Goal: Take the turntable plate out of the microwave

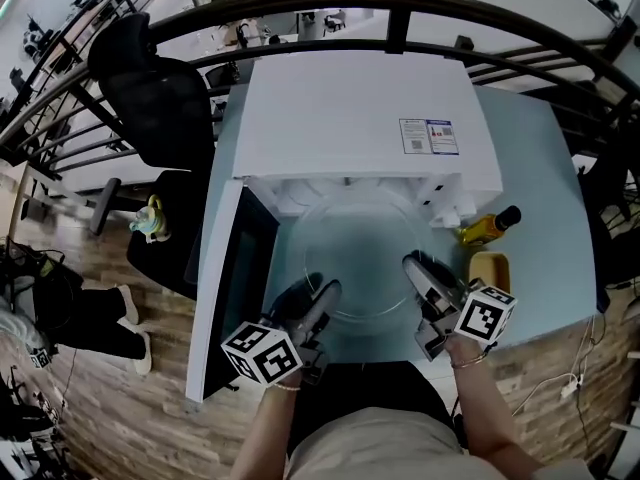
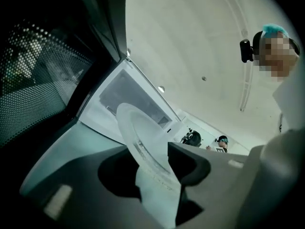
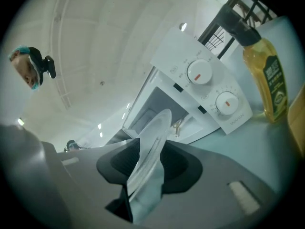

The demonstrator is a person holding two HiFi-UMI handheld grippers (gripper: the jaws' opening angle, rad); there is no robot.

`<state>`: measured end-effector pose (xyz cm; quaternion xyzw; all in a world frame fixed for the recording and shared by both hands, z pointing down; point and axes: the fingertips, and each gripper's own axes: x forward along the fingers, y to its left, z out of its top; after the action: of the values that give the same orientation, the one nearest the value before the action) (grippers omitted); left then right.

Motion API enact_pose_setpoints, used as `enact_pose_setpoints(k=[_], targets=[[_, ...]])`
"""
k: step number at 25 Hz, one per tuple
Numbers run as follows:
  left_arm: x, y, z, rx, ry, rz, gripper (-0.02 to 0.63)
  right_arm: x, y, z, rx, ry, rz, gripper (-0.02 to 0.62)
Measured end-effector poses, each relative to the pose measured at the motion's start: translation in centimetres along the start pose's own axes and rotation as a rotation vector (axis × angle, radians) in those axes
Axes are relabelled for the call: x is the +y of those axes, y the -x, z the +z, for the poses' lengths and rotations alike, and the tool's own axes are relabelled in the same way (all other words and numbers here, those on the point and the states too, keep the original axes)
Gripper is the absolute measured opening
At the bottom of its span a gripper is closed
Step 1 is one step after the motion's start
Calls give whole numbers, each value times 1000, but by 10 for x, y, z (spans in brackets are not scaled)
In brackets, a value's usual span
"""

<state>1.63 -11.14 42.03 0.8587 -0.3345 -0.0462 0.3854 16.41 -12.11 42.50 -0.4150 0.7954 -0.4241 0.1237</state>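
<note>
The clear glass turntable plate (image 1: 352,258) hangs level just in front of the open white microwave (image 1: 360,118), over the pale table. My left gripper (image 1: 322,293) is shut on the plate's near-left rim and my right gripper (image 1: 415,268) on its near-right rim. In the left gripper view the plate (image 2: 138,132) runs edge-on between the jaws of the gripper (image 2: 157,175), with the microwave cavity (image 2: 128,97) behind it. In the right gripper view the plate (image 3: 152,142) is pinched the same way by the gripper (image 3: 145,175), in front of the microwave's dial panel (image 3: 209,94).
The microwave door (image 1: 235,288) stands swung open at the left, close to my left gripper. A yellow oil bottle (image 1: 490,226) and a yellow object (image 1: 490,268) sit on the table right of the microwave. A black office chair (image 1: 160,98) and a dark railing stand beyond.
</note>
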Motion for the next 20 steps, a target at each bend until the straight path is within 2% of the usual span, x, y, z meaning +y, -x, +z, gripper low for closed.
enact_pose_setpoints(k=[6,20], targets=[[-13,12,7,2,-1,-11,186,22,6,4,-4,31,25,163],[-49,39,36,-21,-66,-27,187,68,16,19,-39,76,100,164]])
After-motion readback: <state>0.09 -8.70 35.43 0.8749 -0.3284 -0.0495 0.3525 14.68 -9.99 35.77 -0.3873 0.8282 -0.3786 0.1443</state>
